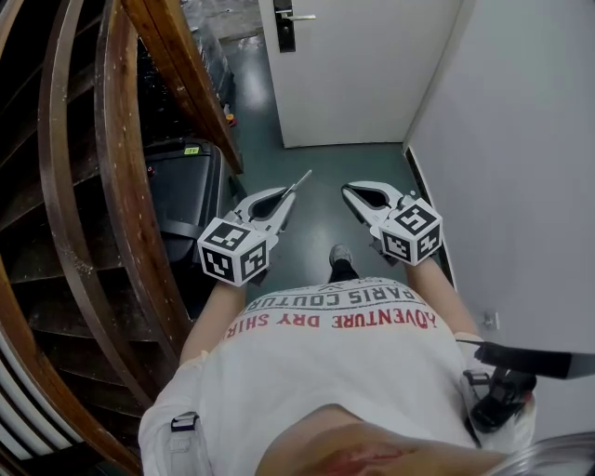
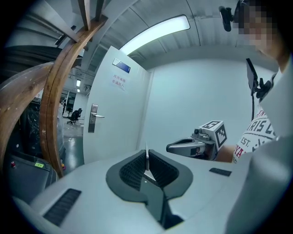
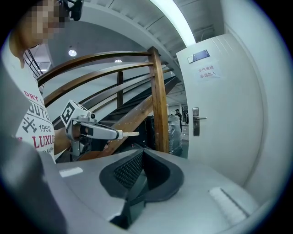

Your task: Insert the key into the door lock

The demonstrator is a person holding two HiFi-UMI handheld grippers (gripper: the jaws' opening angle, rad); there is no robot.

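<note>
A thin silver key (image 1: 301, 180) sticks forward out of my left gripper (image 1: 289, 195), which is shut on it. In the left gripper view the key (image 2: 146, 151) stands on edge between the closed pads. My right gripper (image 1: 350, 192) hangs level beside it, shut with nothing in it; its dark pads (image 3: 132, 167) meet in the right gripper view. The white door (image 1: 363, 74) is some way ahead, with a dark lock plate (image 1: 285, 28) and lever handle (image 1: 301, 17) at its left edge. That lock plate (image 2: 93, 118) also shows in the left gripper view, and the lock plate (image 3: 196, 121) in the right gripper view.
A curved wooden stair rail (image 1: 121, 177) and steps fill the left side. A black bin-like object (image 1: 186, 191) stands under the stair. A white wall (image 1: 521, 139) bounds the right. Dark green floor (image 1: 316, 163) leads to the door. The person's shoe (image 1: 340, 255) is below the grippers.
</note>
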